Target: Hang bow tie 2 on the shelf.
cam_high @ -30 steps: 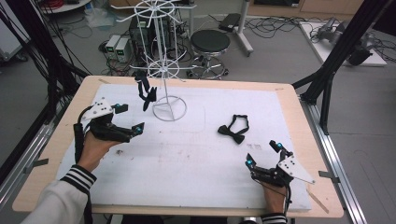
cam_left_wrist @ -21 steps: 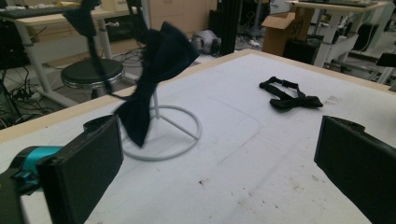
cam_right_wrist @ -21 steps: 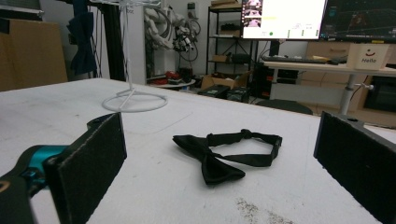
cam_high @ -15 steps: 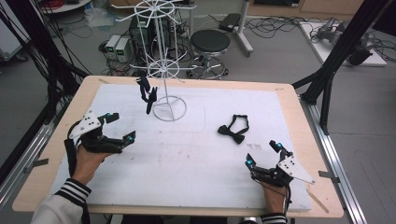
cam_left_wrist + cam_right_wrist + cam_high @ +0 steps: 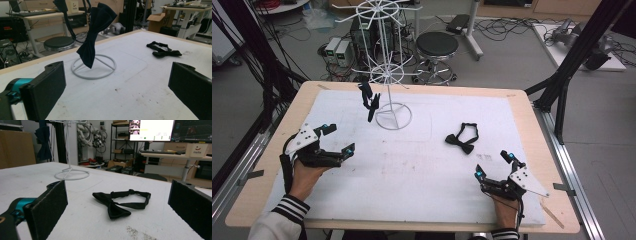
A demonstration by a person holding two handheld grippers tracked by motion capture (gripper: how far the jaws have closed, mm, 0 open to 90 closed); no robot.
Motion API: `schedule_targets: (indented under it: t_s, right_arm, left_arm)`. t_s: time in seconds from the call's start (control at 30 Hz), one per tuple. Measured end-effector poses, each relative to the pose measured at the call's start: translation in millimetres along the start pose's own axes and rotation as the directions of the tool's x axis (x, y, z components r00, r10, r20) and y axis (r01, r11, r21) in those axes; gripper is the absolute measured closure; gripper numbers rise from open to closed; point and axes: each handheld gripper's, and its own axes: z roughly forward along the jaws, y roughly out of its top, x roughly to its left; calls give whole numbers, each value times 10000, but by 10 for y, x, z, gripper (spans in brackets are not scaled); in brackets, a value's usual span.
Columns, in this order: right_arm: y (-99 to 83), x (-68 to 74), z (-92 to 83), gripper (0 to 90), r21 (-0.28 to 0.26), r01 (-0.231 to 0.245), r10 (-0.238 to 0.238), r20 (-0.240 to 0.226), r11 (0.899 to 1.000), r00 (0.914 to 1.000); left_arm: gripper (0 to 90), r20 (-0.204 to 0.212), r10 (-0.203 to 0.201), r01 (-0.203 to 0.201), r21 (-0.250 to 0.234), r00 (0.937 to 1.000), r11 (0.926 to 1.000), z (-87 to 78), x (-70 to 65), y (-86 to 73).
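1. The left gripper (image 5: 337, 140) sits at the left side of the table (image 5: 532, 125), held in a hand (image 5: 304, 172) whose striped sleeve cuff (image 5: 287, 210) comes in from the bottom edge. Its jaws stand wide apart and hold nothing; they point across the table toward the wire stand.
2. The right gripper (image 5: 494, 165) rests low near the front right of the table, with the person's other hand (image 5: 504, 212) behind it. Its jaws are also spread wide and empty, aimed at the bow tie lying ahead of them.
3. That flat bow tie (image 5: 462, 139) lies on the white mat (image 5: 422, 175), right of centre, well apart from both grippers. In the right gripper view it (image 5: 117, 203) is black, soft cloth, with a knotted middle and a thin strap looped behind it.
4. A second bow tie (image 5: 369, 100) hangs from a lower arm of the wire stand, drooping almost straight down. In the left gripper view it (image 5: 95, 32) is dark fabric, folded and limp, its lower tip above the stand's ring base.
5. The wire stand (image 5: 387, 75) is thin white metal: a straight pole, spoked tiers of arms, and a round ring base (image 5: 93, 66) flat on the mat.
6. The mat is white, slightly scuffed and speckled; the table edge around it is pale wood.
7. The jaw pads (image 5: 47, 87) are black, flat and rectangular with a matt, foam-like face.
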Motion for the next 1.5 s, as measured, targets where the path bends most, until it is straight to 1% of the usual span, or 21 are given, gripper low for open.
schedule_targets:
  t_s: [0.17,0.3,0.33,0.47,0.5,0.57,0.6,0.63,0.67,0.73,0.93,1.0,1.07,1.1,1.17,1.3,1.4,1.43,1.5]
  right_arm:
    - [0,-3,0,16,10,-64,64,35,10000,10000]
    - [2,-4,7,16,38,-2,2,40,10000,10000]
    - [3,-7,10,16,3,80,-80,47,10000,10000]
    - [4,-4,3,16,30,-99,98,135,9999,9999]
    - [5,-5,5,16,65,-140,138,195,9999,9997]
    - [7,-12,12,16,64,-108,106,252,9999,9996]
    - [14,-17,25,16,230,-151,146,218,9996,9997]
    - [20,-20,33,16,334,-84,75,255,9994,9996]
    - [29,-27,37,16,396,-19,8,276,9992,9996]
    - [53,-41,43,16,372,-123,115,205,9992,9997]
    - [141,-91,50,16,420,-159,152,173,9990,9997]
    - [198,-133,50,16,504,-186,178,176,9986,9997]
    - [239,-155,52,16,659,-218,209,143,9976,9997]
    - [258,-171,59,16,721,-124,117,105,9973,9999]
    - [297,-189,74,16,916,-85,86,-6,9958,10000]
    - [391,-226,126,16,1303,138,-102,-287,9914,9995]
    - [440,-236,145,16,1393,250,-198,-390,9899,9990]
    - [494,-247,166,16,1541,221,-145,-507,9878,9986]
    - [544,-263,187,16,1620,406,-309,-619,9860,9976]
  left_arm:
    - [17,14,-1,1,-15,10000,10000,-4,-4,-2]
    - [17,-84,76,-75,96,9999,9999,-8,-13,-15]
    - [17,-133,61,-60,93,9999,9999,-8,-12,-22]
    - [17,-167,-2,4,92,9999,10000,-10,-13,-45]
    - [17,-168,14,-14,-3,9999,10000,-12,-8,-44]
    - [17,-171,6,-7,-48,9999,10000,-16,-6,-44]
    - [17,-192,20,-21,-51,9998,10000,-22,-3,-44]
    - [17,-179,-8,7,-85,9998,10000,-25,-2,-46]
    - [17,-185,-19,18,-98,9998,9999,-29,-2,-51]
    - [17,-210,-5,3,-92,9998,10000,-39,-1,-61]
    - [17,-255,-8,5,-135,9997,9999,-76,9,-99]
    - [17,-327,-57,50,-202,9994,9998,-92,21,-114]
    - [17,-364,-121,112,-258,9993,9996,-113,33,-130]
    - [17,-358,-112,103,-243,9993,9997,-124,41,-137]
    - [17,-388,-99,89,-244,9992,9997,-144,52,-143]
    - [18,-510,-111,89,-444,9986,9990,-185,73,-143]
    - [17,-540,-172,145,-503,9984,9986,-203,76,-160]
    - [17,-565,-195,165,-528,9982,9985,-208,72,-170]
    - [17,-527,-204,177,-516,9984,9985,-215,72,-188]
